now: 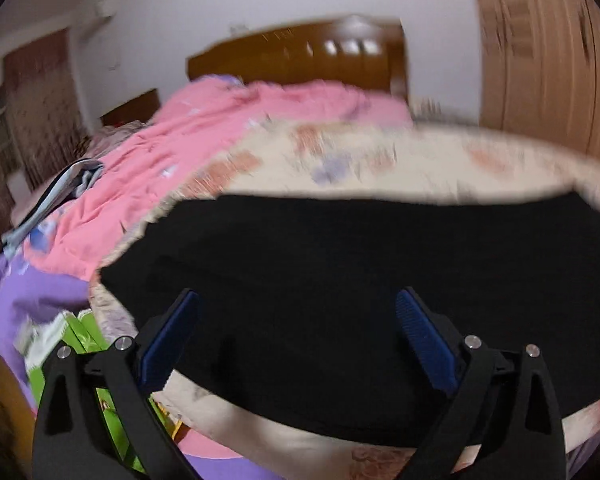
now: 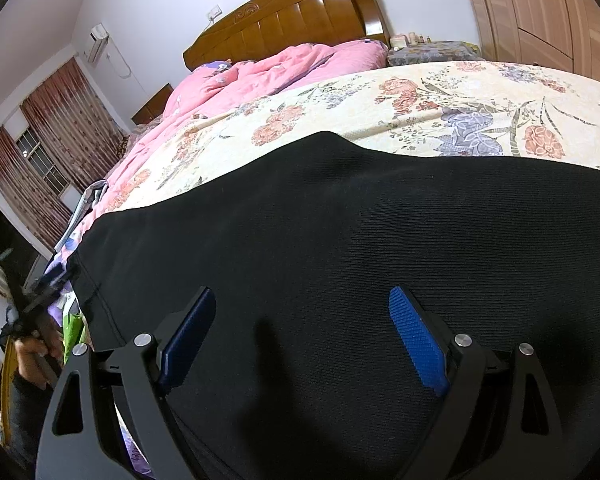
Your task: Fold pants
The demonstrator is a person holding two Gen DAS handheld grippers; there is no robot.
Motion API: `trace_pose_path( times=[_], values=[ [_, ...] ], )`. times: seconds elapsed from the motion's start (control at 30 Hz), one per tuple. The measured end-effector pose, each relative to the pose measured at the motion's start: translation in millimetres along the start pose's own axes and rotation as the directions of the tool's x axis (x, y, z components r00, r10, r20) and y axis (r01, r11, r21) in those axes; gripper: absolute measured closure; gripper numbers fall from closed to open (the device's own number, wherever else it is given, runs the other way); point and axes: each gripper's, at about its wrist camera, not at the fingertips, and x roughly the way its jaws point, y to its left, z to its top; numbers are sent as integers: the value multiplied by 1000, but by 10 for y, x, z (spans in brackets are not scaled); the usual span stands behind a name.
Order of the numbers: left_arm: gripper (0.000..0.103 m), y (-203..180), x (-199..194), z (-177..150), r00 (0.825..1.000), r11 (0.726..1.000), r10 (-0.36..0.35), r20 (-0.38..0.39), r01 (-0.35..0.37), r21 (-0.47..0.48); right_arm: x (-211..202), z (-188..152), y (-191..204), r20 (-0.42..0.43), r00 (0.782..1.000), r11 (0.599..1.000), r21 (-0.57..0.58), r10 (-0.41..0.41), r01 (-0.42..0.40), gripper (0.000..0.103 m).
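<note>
On the floral bedspread [image 2: 440, 92], at the near part of the bed, the black pants [image 2: 340, 240] lie spread out flat, with the rumpled pink quilt [image 2: 260, 68] further back toward the wooden headboard [image 2: 292, 16]. Your right gripper [image 2: 302, 336] hangs low over the dark cloth, its blue pads [image 2: 418, 340] spread wide with nothing between them. Your left gripper [image 1: 296, 340] is likewise spread apart and empty above the pants [image 1: 360, 280], nearer their left end, where the fabric stops short of the purple sheet [image 1: 32, 292]; that view is smeared with motion blur, so finer detail there can't be read. You look to be at the approach for a fold, with neither claw holding cloth yet. Next you'll likely need to bring each claw down to an edge of the garment, pinch all layers together, and lift evenly so the fold lands square rather than bunched. How many times the pants are already doubled can't be told from here
</note>
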Motion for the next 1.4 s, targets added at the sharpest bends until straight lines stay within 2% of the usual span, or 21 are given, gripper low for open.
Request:
trace_pose_path(
  times=[0.07, 0.1, 0.2, 0.33, 0.43, 0.53, 0.6, 0.63, 0.67, 0.7, 0.73, 0.77, 0.83, 1.0, 1.03, 1.1, 1.2, 1.27, 1.33, 1.37, 1.4],
  values=[
    [5, -84, 219, -42, 991, 997, -41, -124, 48, 53, -1, 0, -4, 0, 1000, 1000, 1, 2, -2, 16],
    [4, -90, 343, -108, 978, 997, -32, -208, 45, 60, -1, 3, -8, -1, 1000, 1000, 2, 4, -4, 16],
    [4, 84, 293, -173, 968, 994, -106, -226, 95, -60, -3, 7, -24, 3, 1000, 1000, 7, 11, -11, 16],
    [4, 115, 113, -295, 974, 997, -76, -214, 68, -44, 9, 17, -36, 2, 1000, 1000, 9, 14, -15, 15],
    [4, 123, -28, -273, 988, 997, -62, -142, 55, -52, 15, 19, -39, 0, 1000, 1000, 6, 14, -14, 15],
    [1, 173, 164, -339, 967, 991, -90, -239, 64, -115, 11, 19, -41, 1, 1000, 1000, 8, 15, -15, 15],
    [1, 307, 233, -345, 945, 968, -170, -279, 106, -229, 12, 23, -38, 0, 1000, 1000, 8, 16, -16, 15],
    [1, 344, 234, -325, 937, 961, -171, -303, 91, -261, 10, 22, -38, -1, 1000, 1000, 8, 18, -18, 14],
    [1, 327, 190, -287, 943, 968, -119, -312, 41, -246, 12, 28, -33, -3, 1000, 1000, 6, 19, -19, 14],
    [2, 246, 93, -207, 955, 980, -24, -295, -35, -196, 9, 28, -28, -3, 1000, 1000, 4, 17, -17, 14],
    [2, 165, 30, -132, 964, 985, 6, -267, -52, -165, 9, 30, -22, -4, 1000, 1000, 2, 15, -15, 14],
    [2, 65, -44, -43, 974, 989, -10, -226, -24, -147, 11, 25, -20, -4, 1000, 1000, 1, 13, -13, 14],
    [2, -171, -137, 161, 984, 988, -96, -149, 76, -136, 13, 24, -8, -5, 1000, 1000, -4, 9, -9, 14],
    [2, -1023, 80, 733, 977, 981, -194, -88, 191, -41, 12, 18, -7, -5, 1000, 1000, -5, 8, -8, 14],
    [2, -1176, 121, 812, 972, 976, -218, -85, 215, -40, 11, 19, -10, -4, 1000, 1000, -5, 9, -9, 14],
    [2, -1584, 212, 1004, 946, 950, -312, -85, 310, -38, 11, 17, -13, -4, 1000, 1000, -3, 15, -15, 14],
    [2, -2434, 338, 1186, 883, 886, -456, -115, 462, 39, -26, 22, -44, -3, 999, 999, 21, 45, -44, 14],
    [2, -2864, 431, 1213, 852, 850, -502, -151, 518, 94, -54, 71, -62, -29, 999, 999, 30, 37, -37, 14],
    [2, -3174, 526, 1166, 828, 827, -531, -177, 553, 105, -157, 192, -67, -9, 998, 997, -33, -69, 69, 14],
    [2, -3303, 618, 1154, 814, 815, -546, -198, 571, 97, -208, 258, -84, 13, 991, 988, -79, -132, 133, 14],
    [2, -3359, 700, 1133, 808, 813, -550, -211, 576, 88, -230, 308, -127, 22, 982, 977, -105, -186, 187, 14]
  ],
)
